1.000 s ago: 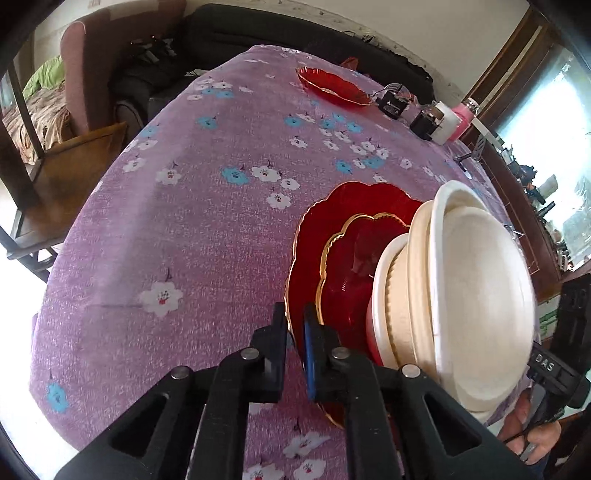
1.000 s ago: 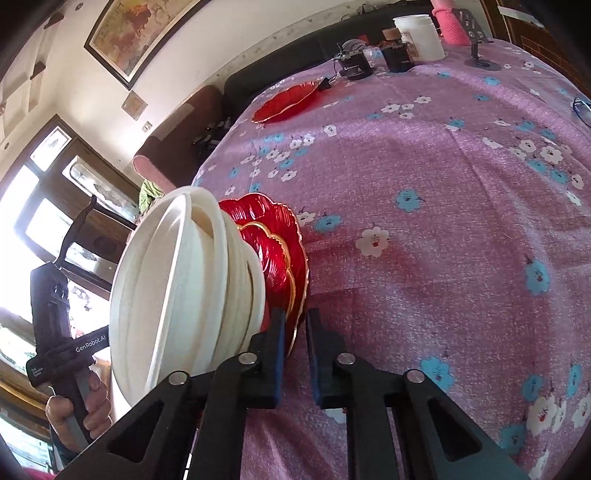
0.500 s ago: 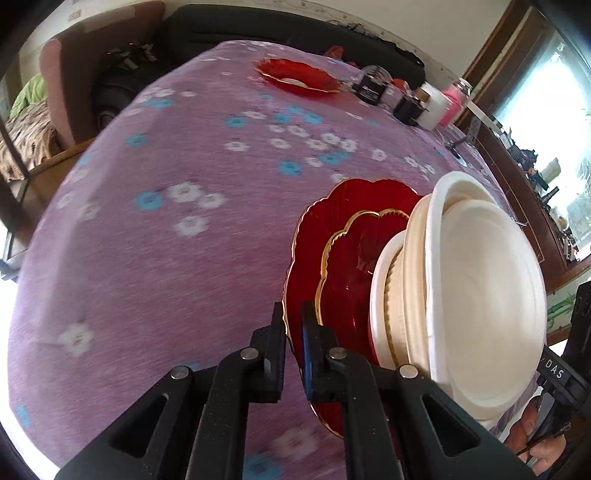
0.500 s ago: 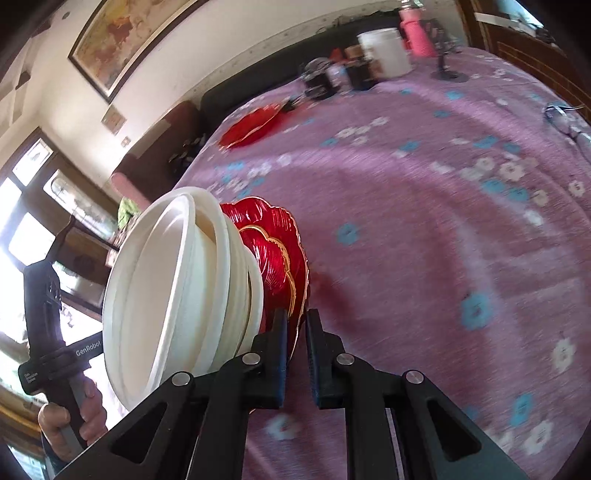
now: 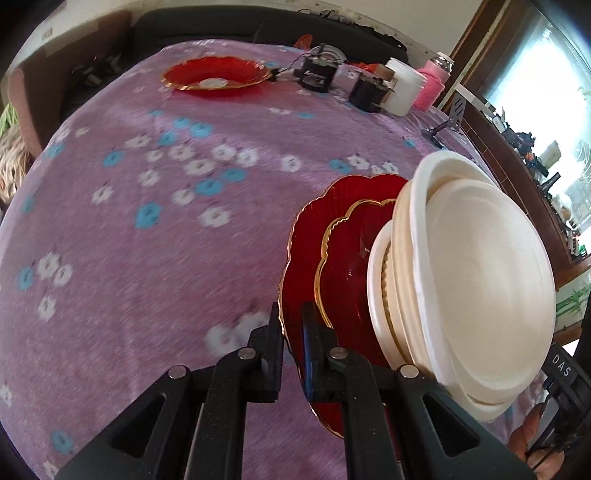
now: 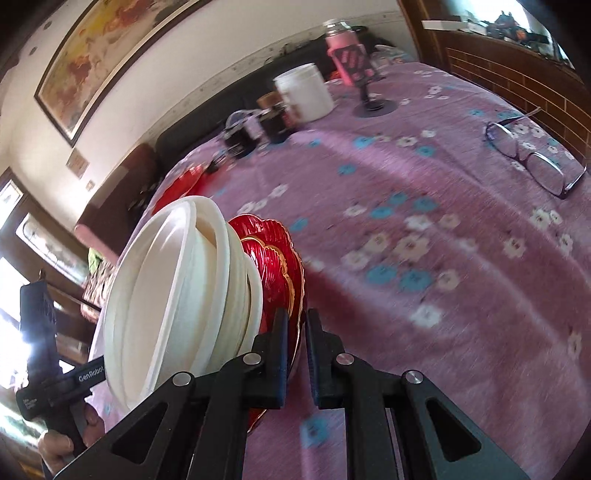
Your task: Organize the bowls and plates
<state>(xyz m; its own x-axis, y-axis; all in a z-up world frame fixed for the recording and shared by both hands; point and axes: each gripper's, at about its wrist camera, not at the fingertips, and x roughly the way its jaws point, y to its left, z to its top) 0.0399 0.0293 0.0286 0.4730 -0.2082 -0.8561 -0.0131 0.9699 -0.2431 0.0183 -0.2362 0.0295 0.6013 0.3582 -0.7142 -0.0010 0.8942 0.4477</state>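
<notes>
Left tongs [image 5: 291, 332] and right tongs [image 6: 295, 332] both clamped on opposite rims of large red plate [image 5: 306, 251], stack on it — smaller red plate [image 5: 347, 258], cream bowls [image 5: 472, 288] — carried above purple floral tabletop [image 5: 147, 240], another red plate [image 5: 216, 75] resting far across, eyeglasses [image 6: 535, 155] lying at right

Home living room: sofa [image 5: 258, 26], framed painting [image 6: 110, 55], floral tablecloth [image 5: 147, 221].
</notes>
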